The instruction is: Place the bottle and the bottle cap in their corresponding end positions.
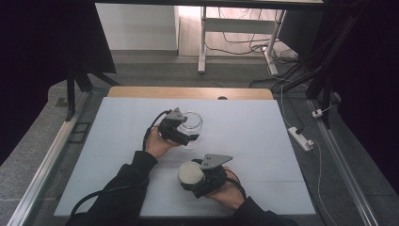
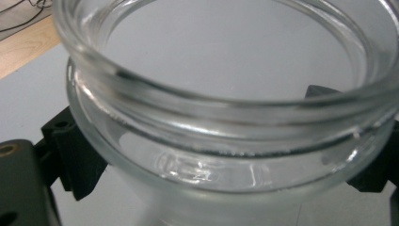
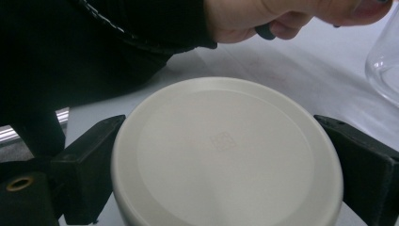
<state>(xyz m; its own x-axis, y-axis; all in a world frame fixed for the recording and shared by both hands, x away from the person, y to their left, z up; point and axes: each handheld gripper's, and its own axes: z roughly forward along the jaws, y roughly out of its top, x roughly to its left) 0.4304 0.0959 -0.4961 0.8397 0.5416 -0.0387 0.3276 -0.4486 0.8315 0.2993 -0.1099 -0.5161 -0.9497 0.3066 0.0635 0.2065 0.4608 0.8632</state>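
Note:
A clear glass jar [image 1: 192, 123] stands near the middle of the white table [image 1: 244, 141], mouth open. My left gripper [image 1: 187, 133] is shut on the jar; in the left gripper view the jar's threaded neck [image 2: 226, 108] sits between the two black jaws. A round off-white lid [image 1: 190, 173] is nearer the front, and my right gripper [image 1: 194, 182] is shut on it. In the right gripper view the lid [image 3: 226, 155] lies flat-side up between the jaws, with the other hand [image 3: 282, 16] and the jar's edge [image 3: 383, 61] beyond.
The white table top ends in a wooden strip [image 1: 188, 92] at the far edge. A power strip [image 1: 301, 138] and cables lie on the floor to the right. Desk legs [image 1: 203, 42] stand behind the table.

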